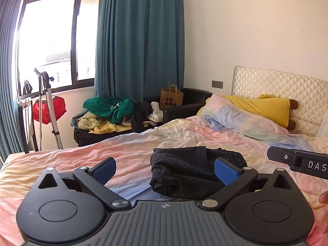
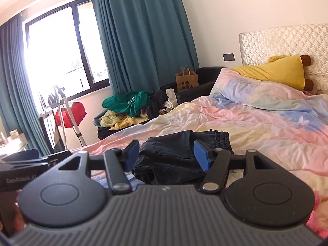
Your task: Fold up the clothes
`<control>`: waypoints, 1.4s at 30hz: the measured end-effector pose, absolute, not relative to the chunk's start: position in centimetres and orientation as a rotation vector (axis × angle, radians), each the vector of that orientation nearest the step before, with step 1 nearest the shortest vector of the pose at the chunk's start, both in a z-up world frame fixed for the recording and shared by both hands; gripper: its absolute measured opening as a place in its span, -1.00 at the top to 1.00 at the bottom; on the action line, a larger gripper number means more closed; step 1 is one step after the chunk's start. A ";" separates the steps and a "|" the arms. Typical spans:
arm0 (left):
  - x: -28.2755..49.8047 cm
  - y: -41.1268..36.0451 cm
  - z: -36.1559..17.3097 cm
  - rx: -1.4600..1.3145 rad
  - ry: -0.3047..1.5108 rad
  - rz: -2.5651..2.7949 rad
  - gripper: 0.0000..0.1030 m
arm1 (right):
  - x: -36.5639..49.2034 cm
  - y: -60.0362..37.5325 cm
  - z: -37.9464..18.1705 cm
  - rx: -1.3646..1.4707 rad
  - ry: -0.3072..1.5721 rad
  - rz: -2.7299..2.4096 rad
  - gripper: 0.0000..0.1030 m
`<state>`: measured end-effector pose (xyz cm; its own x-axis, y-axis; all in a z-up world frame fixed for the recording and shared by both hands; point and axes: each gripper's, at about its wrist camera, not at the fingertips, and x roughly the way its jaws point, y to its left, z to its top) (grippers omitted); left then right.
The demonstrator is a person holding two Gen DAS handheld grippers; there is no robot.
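Both grippers hung open over the bed, black trousers lying bundled ahead of them.

The trousers [image 1: 190, 170] sat on the pastel duvet [image 1: 123, 153] in a compact, doubled-over lump, elastic waistband turned toward the headboard — tidy enough to pass for a finished fold, loose enough to be a garment waiting for another pass; the pictures couldn't settle which. The left gripper [image 1: 165, 169] had its blue pads spread wide and held nothing, set a little to the left of the bundle. The right gripper [image 2: 168, 154] was spread too, framing the cloth from above without touching it — a stance that suited either reaching in or backing off. On the bench by the curtain, a heap of clothes [image 1: 121, 112] lay jumbled.
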<state>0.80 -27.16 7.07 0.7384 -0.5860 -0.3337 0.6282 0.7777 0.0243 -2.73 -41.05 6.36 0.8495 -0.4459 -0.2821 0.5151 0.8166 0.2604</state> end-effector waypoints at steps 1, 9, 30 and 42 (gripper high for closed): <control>0.3 -26.1 7.3 0.122 0.317 -0.663 -1.00 | -3.0 -40.3 6.6 0.319 0.211 -0.514 -0.36; -2.9 -18.9 8.2 0.068 0.234 -0.583 -1.00 | -4.2 -34.6 6.9 0.250 0.169 -0.520 -0.67; -2.4 -16.5 5.0 0.124 0.272 -0.621 -1.00 | -1.5 -30.8 3.5 0.189 0.246 -0.565 -0.67; -1.6 -15.6 5.3 0.102 0.279 -0.610 -1.00 | -1.3 -29.7 3.5 0.174 0.255 -0.555 -0.67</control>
